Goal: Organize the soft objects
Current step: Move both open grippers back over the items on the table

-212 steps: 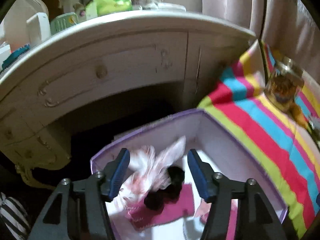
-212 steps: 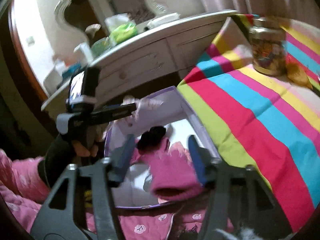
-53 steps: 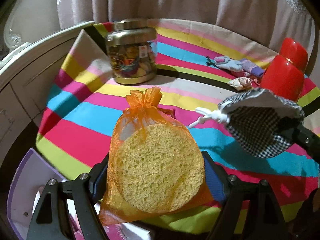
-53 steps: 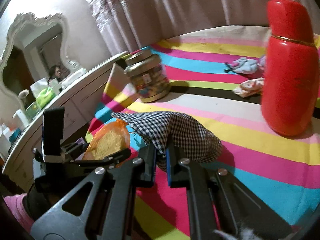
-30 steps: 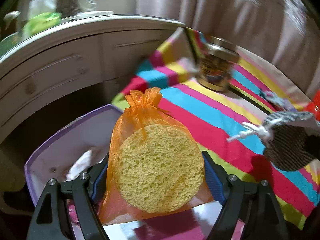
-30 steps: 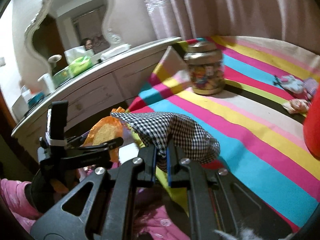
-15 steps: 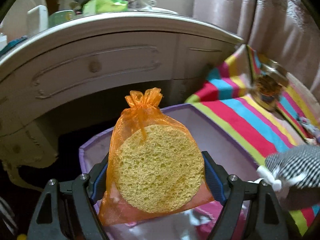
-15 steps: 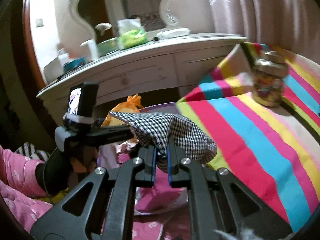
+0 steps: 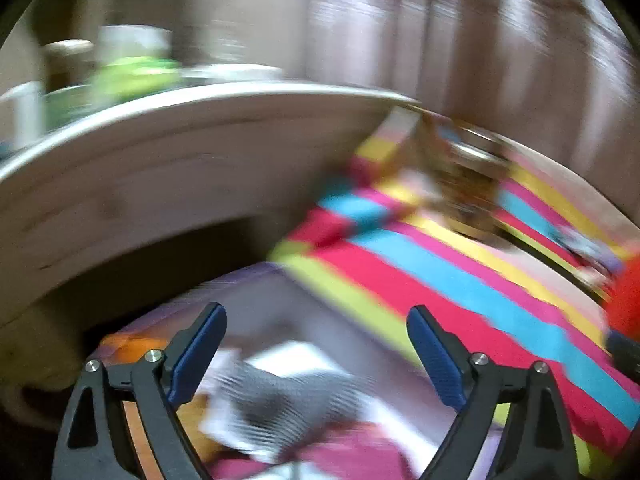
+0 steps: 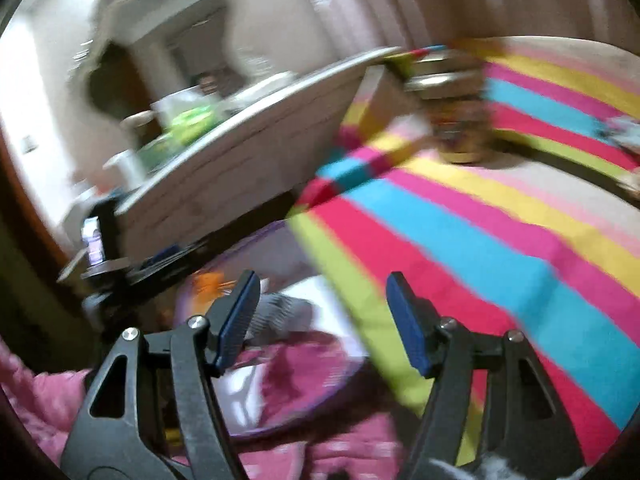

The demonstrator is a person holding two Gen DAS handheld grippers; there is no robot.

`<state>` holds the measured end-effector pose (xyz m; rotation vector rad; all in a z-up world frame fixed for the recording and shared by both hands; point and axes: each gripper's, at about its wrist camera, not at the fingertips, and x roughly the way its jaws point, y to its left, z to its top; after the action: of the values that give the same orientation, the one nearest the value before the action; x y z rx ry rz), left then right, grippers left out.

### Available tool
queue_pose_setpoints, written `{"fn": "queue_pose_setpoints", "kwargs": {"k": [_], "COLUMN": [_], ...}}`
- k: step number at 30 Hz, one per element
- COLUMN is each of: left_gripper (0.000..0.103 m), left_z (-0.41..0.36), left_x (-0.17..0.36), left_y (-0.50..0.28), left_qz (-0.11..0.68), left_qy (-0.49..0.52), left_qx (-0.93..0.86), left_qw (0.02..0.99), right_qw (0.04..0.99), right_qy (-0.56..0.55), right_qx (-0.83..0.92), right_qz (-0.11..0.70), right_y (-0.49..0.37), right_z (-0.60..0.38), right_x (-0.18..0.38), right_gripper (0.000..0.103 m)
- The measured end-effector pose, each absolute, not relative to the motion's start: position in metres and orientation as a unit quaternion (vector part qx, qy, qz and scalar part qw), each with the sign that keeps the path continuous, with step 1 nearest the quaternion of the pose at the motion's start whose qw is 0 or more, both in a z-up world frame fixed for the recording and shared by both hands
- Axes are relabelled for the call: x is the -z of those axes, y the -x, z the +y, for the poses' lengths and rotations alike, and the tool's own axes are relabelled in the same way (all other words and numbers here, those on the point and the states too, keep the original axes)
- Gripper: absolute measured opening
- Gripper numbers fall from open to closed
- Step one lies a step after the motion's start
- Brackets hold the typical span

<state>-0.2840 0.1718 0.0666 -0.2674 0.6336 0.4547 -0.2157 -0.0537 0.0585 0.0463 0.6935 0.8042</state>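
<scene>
Both bags had dropped into the box (image 9: pixel 256 280). The left claw (image 9: pixel 316 356) and right claw (image 10: pixel 320 320) were opening, empty. The checked bag (image 9: pixel 280 404) lay below them, the orange bag (image 10: pixel 208 282) just left. Farther right lay the striped bed (image 10: pixel 480 240).

Both your wrist views are motion-blurred. Your left camera looks forward and down between its own fingers (image 9: pixel 196 354), close above the purple box (image 9: pixel 256 280), facing the white desk (image 9: pixel 168 160). Your right camera sits just right of it, angled the same way. Both share the box, the desk and the striped cloth (image 10: pixel 480 248).
</scene>
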Motion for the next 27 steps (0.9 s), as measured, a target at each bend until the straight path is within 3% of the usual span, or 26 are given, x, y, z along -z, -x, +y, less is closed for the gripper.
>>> {"fn": "queue_pose_setpoints", "kwargs": {"k": [6, 11, 16, 23, 27], "left_gripper": [0.094, 0.094, 0.094, 0.103, 0.103], "left_z": [0.092, 0.049, 0.028, 0.022, 0.013], "left_x": [-0.04, -0.018, 0.002, 0.01, 0.011], "left_y": [0.165, 0.071, 0.033, 0.03, 0.029], "left_qz": [0.373, 0.411, 0.429, 0.442, 0.451], "left_qy": [0.105, 0.079, 0.044, 0.046, 0.015], "left_qx": [-0.017, 0.027, 0.032, 0.056, 0.044], "left_qw": [0.922, 0.908, 0.902, 0.894, 0.891], "right_qw": [0.929, 0.941, 0.933, 0.913, 0.889], "right_qy": [0.035, 0.046, 0.095, -0.031, -0.101], "right_qx": [-0.194, -0.065, -0.026, 0.071, 0.153], "right_qz": [0.314, 0.329, 0.346, 0.401, 0.42], "right_y": [0.18, 0.131, 0.079, -0.009, -0.053], "right_z": [-0.101, -0.137, -0.133, -0.129, -0.135], "right_x": [-0.055, -0.053, -0.047, -0.04, -0.037], "right_gripper": [0.069, 0.07, 0.07, 0.07, 0.07]}}
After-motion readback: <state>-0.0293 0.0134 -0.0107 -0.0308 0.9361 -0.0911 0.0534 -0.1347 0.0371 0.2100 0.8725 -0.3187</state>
